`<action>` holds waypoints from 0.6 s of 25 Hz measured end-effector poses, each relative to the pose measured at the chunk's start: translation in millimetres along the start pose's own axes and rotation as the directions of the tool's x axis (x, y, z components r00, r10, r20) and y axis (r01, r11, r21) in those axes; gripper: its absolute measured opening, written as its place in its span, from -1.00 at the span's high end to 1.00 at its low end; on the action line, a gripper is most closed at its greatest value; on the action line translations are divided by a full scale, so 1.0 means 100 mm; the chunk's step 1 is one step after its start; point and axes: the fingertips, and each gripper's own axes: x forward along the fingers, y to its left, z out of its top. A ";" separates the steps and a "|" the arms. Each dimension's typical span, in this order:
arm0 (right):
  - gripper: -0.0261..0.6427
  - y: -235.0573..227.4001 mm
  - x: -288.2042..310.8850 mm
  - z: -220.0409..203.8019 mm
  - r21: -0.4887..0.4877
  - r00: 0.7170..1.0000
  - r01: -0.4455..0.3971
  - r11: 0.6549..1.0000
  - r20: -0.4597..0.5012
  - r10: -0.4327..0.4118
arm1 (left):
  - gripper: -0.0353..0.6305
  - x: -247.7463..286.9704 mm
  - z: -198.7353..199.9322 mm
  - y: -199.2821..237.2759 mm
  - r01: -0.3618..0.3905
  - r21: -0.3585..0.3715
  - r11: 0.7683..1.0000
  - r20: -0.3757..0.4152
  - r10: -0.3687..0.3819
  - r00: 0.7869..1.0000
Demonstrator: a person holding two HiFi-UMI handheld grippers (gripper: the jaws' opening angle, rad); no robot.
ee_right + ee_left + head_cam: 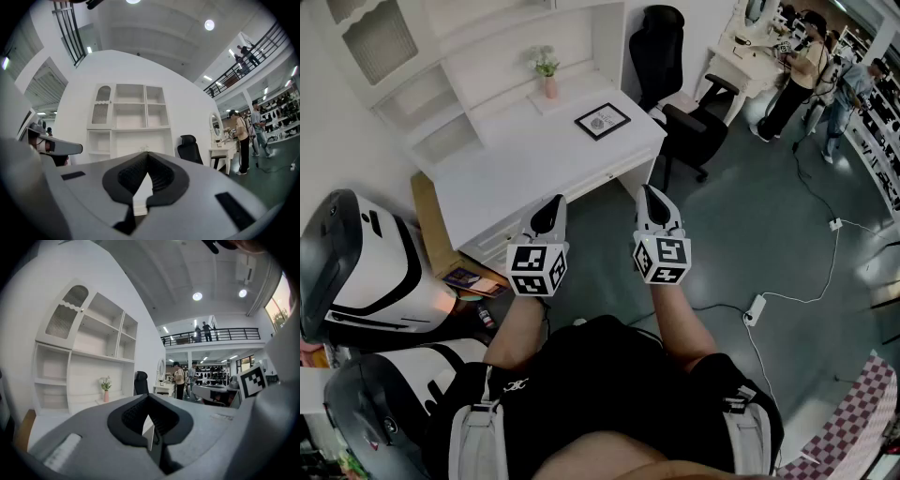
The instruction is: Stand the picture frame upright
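A black picture frame [602,121] lies flat on the white desk [525,169], near its right end. My left gripper [549,212] and right gripper [652,207] hang side by side in front of the desk, well short of the frame. Both are shut with nothing between the jaws. The left gripper [149,416] points level toward the desk and shelves. In the right gripper view the right gripper [146,177] also faces the shelf unit; the frame is not visible there.
A pink vase with a plant [547,73] stands at the back of the desk, under white shelves [450,56]. A black office chair [680,103] sits right of the desk. People [811,66] stand far right. Cables and a power strip [755,308] cross the floor.
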 end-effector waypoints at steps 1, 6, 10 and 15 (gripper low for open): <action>0.92 0.03 0.02 0.00 0.004 1.000 0.002 1.000 -0.001 -0.002 | 0.85 0.00 0.01 0.03 0.003 0.003 1.000 0.002 -0.003 1.000; 0.92 0.17 0.12 0.00 0.014 1.000 0.004 1.000 0.015 -0.004 | 0.85 0.00 0.02 0.19 0.014 0.007 1.000 0.004 -0.014 1.000; 0.92 0.27 0.17 0.02 -0.001 1.000 0.015 1.000 0.023 -0.015 | 0.85 0.01 0.00 0.30 0.027 0.002 1.000 0.004 -0.027 1.000; 0.92 0.42 0.23 0.00 -0.018 0.999 0.038 0.999 0.021 -0.037 | 0.85 0.00 -0.02 0.45 0.060 0.000 0.998 0.011 -0.060 0.998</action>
